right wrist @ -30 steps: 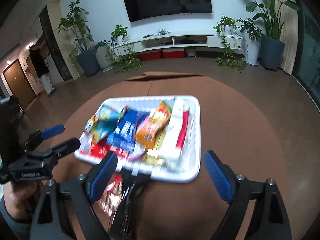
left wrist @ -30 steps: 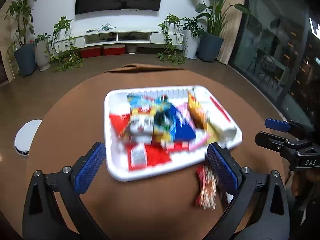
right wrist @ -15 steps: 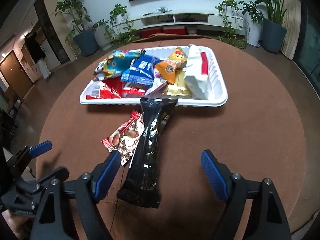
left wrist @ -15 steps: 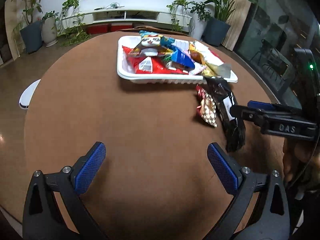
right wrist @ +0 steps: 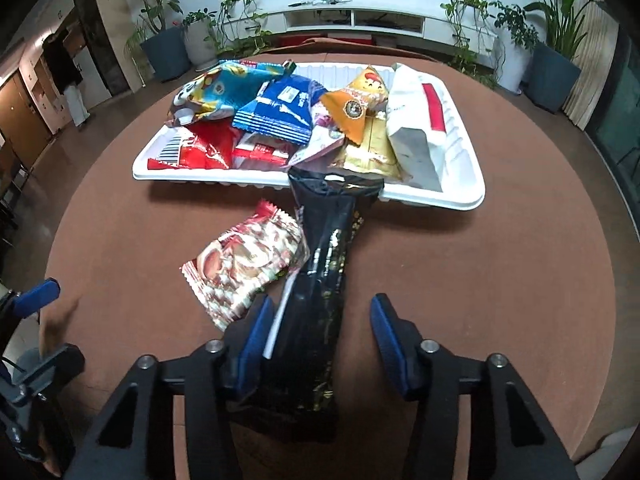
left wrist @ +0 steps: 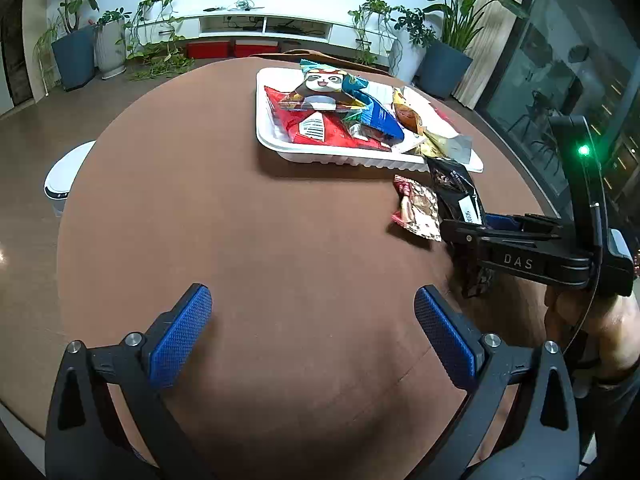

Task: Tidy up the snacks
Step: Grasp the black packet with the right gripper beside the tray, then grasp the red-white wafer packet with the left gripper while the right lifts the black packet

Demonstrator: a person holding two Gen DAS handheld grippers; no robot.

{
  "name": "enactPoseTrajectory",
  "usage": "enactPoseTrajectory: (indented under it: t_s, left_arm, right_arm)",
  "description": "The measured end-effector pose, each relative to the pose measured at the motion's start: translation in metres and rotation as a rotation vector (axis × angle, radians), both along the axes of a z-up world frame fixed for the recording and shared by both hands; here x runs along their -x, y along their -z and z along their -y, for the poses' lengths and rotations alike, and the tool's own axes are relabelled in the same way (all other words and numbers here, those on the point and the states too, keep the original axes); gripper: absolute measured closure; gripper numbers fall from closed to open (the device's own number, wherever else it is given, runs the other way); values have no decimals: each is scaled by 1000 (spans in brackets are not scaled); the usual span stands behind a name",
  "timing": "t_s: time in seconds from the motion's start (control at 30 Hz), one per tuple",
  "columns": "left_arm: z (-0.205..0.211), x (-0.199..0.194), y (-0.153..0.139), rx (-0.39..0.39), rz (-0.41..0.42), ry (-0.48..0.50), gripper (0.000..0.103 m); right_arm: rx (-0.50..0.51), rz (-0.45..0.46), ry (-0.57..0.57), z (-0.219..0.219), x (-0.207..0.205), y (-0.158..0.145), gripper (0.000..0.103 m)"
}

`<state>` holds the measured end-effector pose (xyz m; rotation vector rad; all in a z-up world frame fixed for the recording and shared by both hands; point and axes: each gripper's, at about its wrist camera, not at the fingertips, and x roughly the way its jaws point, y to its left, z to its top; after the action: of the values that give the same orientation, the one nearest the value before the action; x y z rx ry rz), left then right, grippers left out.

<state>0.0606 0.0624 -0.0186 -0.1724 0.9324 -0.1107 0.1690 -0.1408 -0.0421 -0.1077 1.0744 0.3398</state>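
Right now the right claw is closing, its jaws astride the long black snack packet; the left pad looks against the wrapper, while the right pad stands clear of it, so no grip yet. Packet runs straight ahead from the claw, far end resting on the near rim of the white tray. Red-and-white snack packet lies just left of the claw, beside the black one. Left claw wide apart, nothing between, over bare brown counter; tray well ahead. Black packet's near end hidden under the right claw; print unreadable. Tray's heap overlaps, lower packets partly covered.
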Motion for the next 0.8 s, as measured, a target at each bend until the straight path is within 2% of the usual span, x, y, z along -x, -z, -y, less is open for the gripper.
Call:
enactPoseTrajectory:
  t_s: [0.1,0.3,0.57,0.8]
  left_arm:
    - [2,-3,-2,4,1,4,0]
    - [22,-18,-8,-29,-3,64,0]
    - [84,-74,-8,-149,-61,219,0]
    - [105,-114,8,-211,-116,244,1]
  right_arm:
    - [0,-2,3,4,3,-1,69]
    - [-10,-5,34,22,11,-2,72]
    - [-28,-7,89,50,24,-5,73]
    - [-53,-13,103,66,23,-4,73]
